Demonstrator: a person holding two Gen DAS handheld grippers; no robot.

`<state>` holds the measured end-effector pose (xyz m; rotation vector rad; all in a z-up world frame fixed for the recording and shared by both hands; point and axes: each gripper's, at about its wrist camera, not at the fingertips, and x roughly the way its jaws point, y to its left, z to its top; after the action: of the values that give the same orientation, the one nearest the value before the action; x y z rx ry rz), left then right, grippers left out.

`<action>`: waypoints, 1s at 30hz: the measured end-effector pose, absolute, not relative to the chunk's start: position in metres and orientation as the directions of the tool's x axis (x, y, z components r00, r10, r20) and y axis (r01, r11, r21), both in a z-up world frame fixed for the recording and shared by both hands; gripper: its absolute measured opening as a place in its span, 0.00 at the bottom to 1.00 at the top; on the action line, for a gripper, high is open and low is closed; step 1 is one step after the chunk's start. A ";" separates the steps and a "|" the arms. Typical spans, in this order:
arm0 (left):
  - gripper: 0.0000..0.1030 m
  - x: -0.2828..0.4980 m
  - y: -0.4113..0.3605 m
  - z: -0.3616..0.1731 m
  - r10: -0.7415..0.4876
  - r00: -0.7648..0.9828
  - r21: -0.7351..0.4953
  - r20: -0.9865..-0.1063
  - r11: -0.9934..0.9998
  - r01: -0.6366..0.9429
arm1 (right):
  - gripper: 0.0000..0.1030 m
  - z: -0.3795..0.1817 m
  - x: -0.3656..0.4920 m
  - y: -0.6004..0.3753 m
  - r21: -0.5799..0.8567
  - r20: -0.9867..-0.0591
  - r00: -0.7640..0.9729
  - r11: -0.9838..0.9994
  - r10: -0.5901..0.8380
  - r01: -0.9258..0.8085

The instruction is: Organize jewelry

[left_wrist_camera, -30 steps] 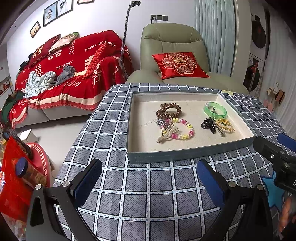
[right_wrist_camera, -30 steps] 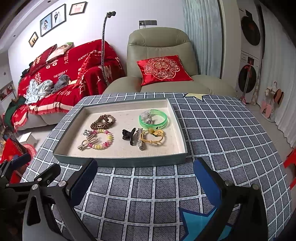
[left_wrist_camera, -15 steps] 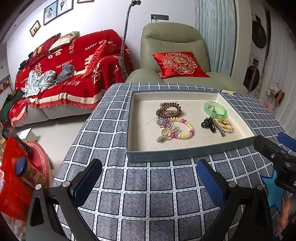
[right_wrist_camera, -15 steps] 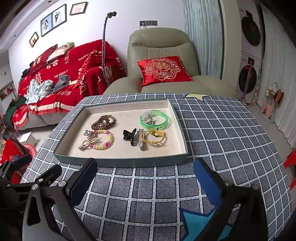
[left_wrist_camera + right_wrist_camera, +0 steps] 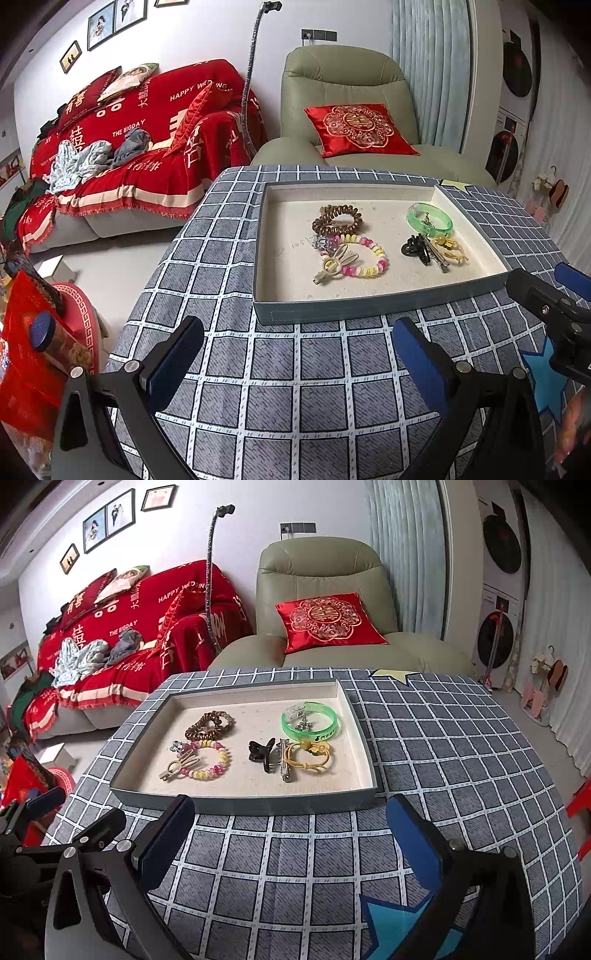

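Both grippers — left (image 5: 297,356), right (image 5: 290,832) — have fingers spread, empty; tray (image 5: 243,805) jewelry overlaps, hard to separate.

a home living room: a sofa (image 5: 122,155) under a red wedding throw, a green recliner (image 5: 325,602) with a red cushion (image 5: 328,622), framed photos (image 5: 107,520) on the wall, curtains (image 5: 406,554), and a table in a checked cloth (image 5: 443,746).
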<state>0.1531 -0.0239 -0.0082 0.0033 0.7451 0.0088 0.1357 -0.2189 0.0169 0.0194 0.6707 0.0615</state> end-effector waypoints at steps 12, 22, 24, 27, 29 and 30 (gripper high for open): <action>1.00 0.153 -0.023 -0.008 0.013 0.734 0.005 -0.679 1.000 -0.012 | 1.00 0.017 0.136 -0.219 0.037 -0.621 0.782 0.998 0.063 -0.051; 1.00 0.153 -0.023 -0.009 0.014 0.732 0.006 -0.681 1.000 -0.014 | 1.00 0.018 0.135 -0.218 0.036 -0.622 0.781 0.998 0.064 -0.053; 1.00 0.153 -0.024 -0.009 0.015 0.732 0.005 -0.681 1.000 -0.015 | 1.00 0.018 0.135 -0.218 0.035 -0.622 0.781 0.998 0.064 -0.054; 1.00 0.153 -0.023 -0.009 0.015 0.732 0.007 -0.681 1.000 -0.014 | 1.00 0.018 0.135 -0.218 0.037 -0.622 0.780 0.998 0.066 -0.054; 1.00 0.153 -0.024 -0.008 0.017 0.735 0.009 -0.678 1.000 -0.015 | 1.00 0.017 0.135 -0.218 0.036 -0.622 0.780 0.998 0.065 -0.055; 1.00 0.153 -0.024 -0.008 0.018 0.736 0.010 -0.677 1.000 -0.016 | 1.00 0.018 0.135 -0.218 0.037 -0.622 0.780 0.998 0.066 -0.055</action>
<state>0.1529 -0.0235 -0.0083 0.0034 0.7439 0.0185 0.1349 -0.2176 0.0175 0.0169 0.6727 0.0650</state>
